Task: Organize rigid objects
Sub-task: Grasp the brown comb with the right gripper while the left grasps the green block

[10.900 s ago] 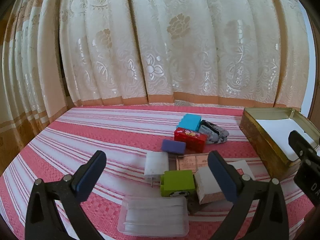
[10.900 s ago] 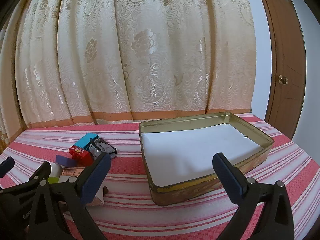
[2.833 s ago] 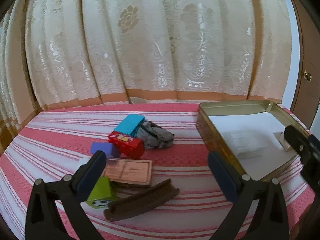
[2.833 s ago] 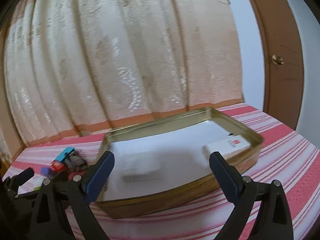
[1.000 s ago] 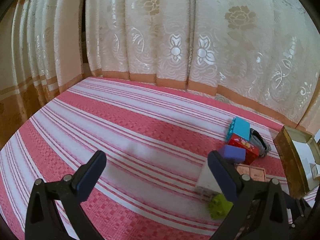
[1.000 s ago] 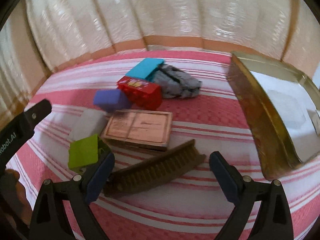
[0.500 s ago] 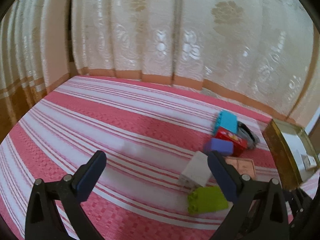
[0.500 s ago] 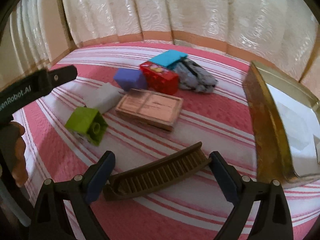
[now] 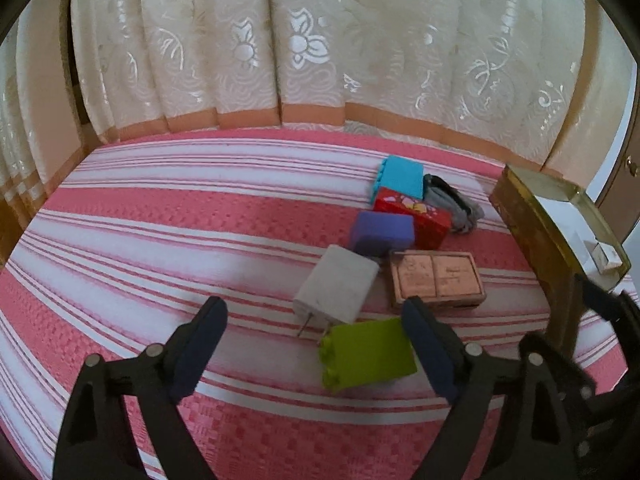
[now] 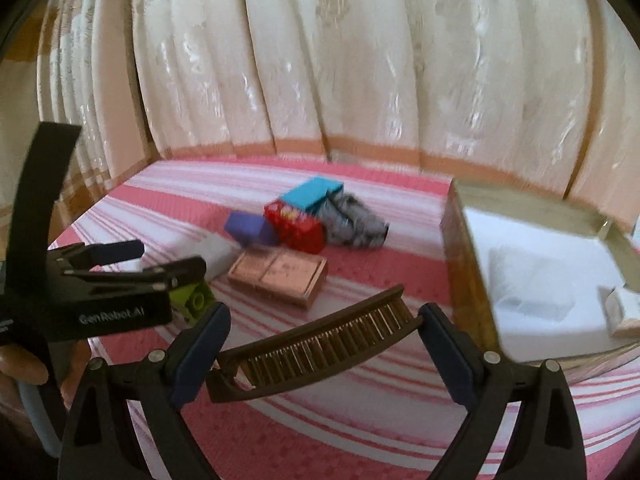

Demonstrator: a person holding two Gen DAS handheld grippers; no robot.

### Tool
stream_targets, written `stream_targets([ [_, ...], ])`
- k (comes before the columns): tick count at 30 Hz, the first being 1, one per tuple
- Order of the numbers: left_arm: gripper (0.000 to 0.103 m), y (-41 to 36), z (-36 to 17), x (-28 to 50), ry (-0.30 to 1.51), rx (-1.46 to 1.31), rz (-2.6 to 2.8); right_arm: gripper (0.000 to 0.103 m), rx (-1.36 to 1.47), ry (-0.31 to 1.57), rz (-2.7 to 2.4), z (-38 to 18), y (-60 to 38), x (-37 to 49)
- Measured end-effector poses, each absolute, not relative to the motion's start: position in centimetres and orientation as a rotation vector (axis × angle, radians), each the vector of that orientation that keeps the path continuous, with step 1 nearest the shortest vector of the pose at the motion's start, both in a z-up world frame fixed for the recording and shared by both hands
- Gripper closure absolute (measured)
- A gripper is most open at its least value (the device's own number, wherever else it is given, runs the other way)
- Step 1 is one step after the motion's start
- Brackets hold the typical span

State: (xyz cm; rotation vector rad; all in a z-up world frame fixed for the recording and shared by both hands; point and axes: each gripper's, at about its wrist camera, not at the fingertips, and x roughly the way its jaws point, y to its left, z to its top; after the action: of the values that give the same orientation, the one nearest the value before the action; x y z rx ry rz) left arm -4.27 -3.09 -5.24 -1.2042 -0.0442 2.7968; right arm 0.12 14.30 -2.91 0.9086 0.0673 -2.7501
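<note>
brown comb [image 10: 316,344] spans between released right tongs [image 10: 320,344], pads apart from it.

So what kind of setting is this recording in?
Most likely a room in a home: a surface covered in pink-and-white striped woven cloth, cream floral-patterned curtains hanging right behind it, and a wooden door with a round knob at the right edge.

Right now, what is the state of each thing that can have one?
Tin box: lid off, holding a clear case and a small white box.
Comb: lying flat between the right hand-held gripper's fingers, untouched.
Left hand-held gripper: closing, nothing gripped.
Right hand-held gripper: open.
Green block: lying on the cloth.
</note>
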Motion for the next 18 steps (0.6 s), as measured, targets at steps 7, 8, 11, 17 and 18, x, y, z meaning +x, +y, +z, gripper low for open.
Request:
stream_targets([
  [7, 0.029, -3.2, -4.3, -3.4, -0.039, -1.135, 2.781, 0.007, 0.891, 0.041, -2.794, -2.6, 15.3, 0.2],
  [8, 0.029, -3.2, -4.5, -3.3, -0.039, -1.147, 2.769, 0.007, 0.892, 0.04, -2.797, -2.6, 15.3, 0.1],
  [11, 0.028, -2.7, -5.2, -3.3, -0.018, -1.183, 2.746, 0.007, 0.901, 0.028, -2.796, -2.8, 15.7, -0.2],
  [17, 0.043, -1.7, -7.3, -4.2, 0.03, -1.335, 2.698, 0.007, 0.898, 0.044, -2.807, -2.9, 15.6, -0.1],
  [18, 0.047, -1.6, -7.3, -4.1, 0.05, -1.322, 2.716, 0.007, 0.896, 0.051, -2.81, -2.8, 15.6, 0.0],
])
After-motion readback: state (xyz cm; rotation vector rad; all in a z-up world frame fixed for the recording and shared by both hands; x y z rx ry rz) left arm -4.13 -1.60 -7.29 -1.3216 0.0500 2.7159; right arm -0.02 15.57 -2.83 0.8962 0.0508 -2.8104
